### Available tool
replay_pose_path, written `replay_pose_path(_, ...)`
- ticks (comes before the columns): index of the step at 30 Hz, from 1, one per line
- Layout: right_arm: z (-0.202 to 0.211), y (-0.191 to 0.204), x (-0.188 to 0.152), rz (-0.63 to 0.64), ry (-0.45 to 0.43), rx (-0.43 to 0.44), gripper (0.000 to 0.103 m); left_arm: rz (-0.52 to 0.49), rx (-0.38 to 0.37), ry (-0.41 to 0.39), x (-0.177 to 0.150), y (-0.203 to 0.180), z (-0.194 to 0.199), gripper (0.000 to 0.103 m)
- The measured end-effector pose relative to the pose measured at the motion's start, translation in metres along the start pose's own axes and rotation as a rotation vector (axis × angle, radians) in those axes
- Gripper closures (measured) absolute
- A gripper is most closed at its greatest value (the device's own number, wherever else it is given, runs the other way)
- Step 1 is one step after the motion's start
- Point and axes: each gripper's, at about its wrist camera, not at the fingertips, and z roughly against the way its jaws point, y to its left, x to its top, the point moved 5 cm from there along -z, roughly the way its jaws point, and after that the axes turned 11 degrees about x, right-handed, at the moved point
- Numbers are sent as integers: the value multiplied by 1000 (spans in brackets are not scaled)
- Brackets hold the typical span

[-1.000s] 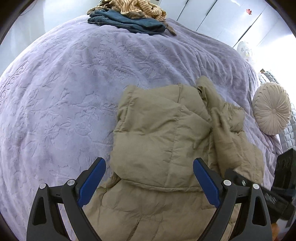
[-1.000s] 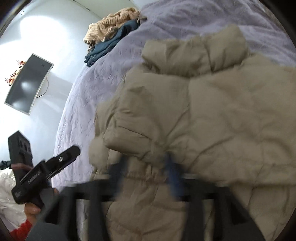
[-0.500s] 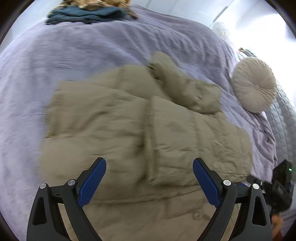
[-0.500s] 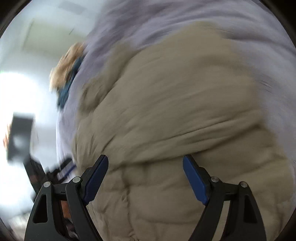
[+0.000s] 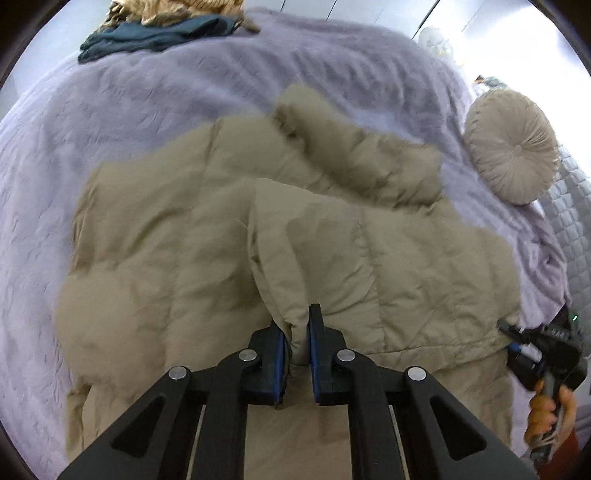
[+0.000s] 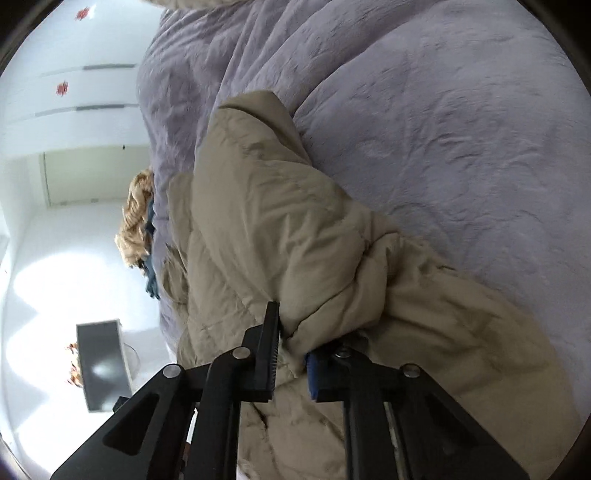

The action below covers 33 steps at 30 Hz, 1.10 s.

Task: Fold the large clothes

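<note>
A beige padded jacket [image 5: 332, 240] lies spread on the lilac bed cover [image 5: 147, 110], with its collar bunched at the far side. My left gripper [image 5: 297, 332] is shut on a raised fold at the jacket's near hem. At the right edge of the left wrist view, my right gripper [image 5: 509, 332], held in a hand [image 5: 550, 417], bites the jacket's right corner. In the right wrist view the jacket [image 6: 277, 221] runs away along the bed, and my right gripper [image 6: 293, 350] has its jaws closing with a bunched fold of jacket pinched between them.
A round cream cushion [image 5: 513, 144] sits at the bed's right side beside a grey quilted headboard [image 5: 569, 206]. A pile of teal and tan clothes [image 5: 159, 33] lies at the far edge of the bed. A dark screen [image 6: 103, 365] and white doors stand beyond the bed cover [image 6: 443, 129].
Both grippers stood wide open over the jacket and have now closed on its folds. The left slid across the jacket to its near hem. The right view rolled strongly and dropped closer.
</note>
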Motion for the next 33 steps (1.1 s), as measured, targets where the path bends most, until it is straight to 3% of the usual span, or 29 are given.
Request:
replay_pose_path(5, -9, -7, -3, -35, -5, -17, 89, 14, 42, 20, -3, 12, -6, 90)
replay_pose_path(9, -5, -6, -5, -17, -1, -19, 89, -6, 188, -73, 13, 34, 24, 90)
replay_pose_path(12, -5, 5, -6, 2, 22, -20, 88, 27, 169, -89, 21, 46, 44, 90)
replay_pose_path(15, 4, 18, -13, 48, 58, -48, 86, 2, 144, -88, 22, 31, 51, 90)
replay_pose_path(16, 9, 27, -17, 90, 80, -73, 81, -8, 134, -84, 22, 23, 49, 90)
replay_pose_path(17, 14, 34, -20, 136, 96, -92, 59, -16, 117, -73, 21, 12, 45, 90)
replay_pose_path(18, 21, 46, -22, 201, 102, -111, 30, -22, 101, -60, 21, 1, 38, 90)
replay_pose_path(19, 29, 54, -22, 253, 93, -117, 21, -26, 94, -51, 19, -8, 34, 90)
replay_pose_path(22, 46, 80, -5, 361, 36, -124, 20, -26, 86, -37, 21, -31, 15, 90)
replay_pose_path(24, 51, 82, 15, 347, -15, -135, 20, -16, 117, -26, 22, -35, 1, 90)
replay_pose_path(29, 24, 44, 78, 95, -47, 33, 20, 40, 158, 5, 23, -20, -21, 90)
replay_pose_path(32, -10, 26, 95, 13, -7, 41, 22, 46, 160, 34, 22, -13, -34, 90)
replay_pose_path(33, -21, 27, 97, 5, 7, 56, 39, 43, 163, 38, 22, -13, -37, 90)
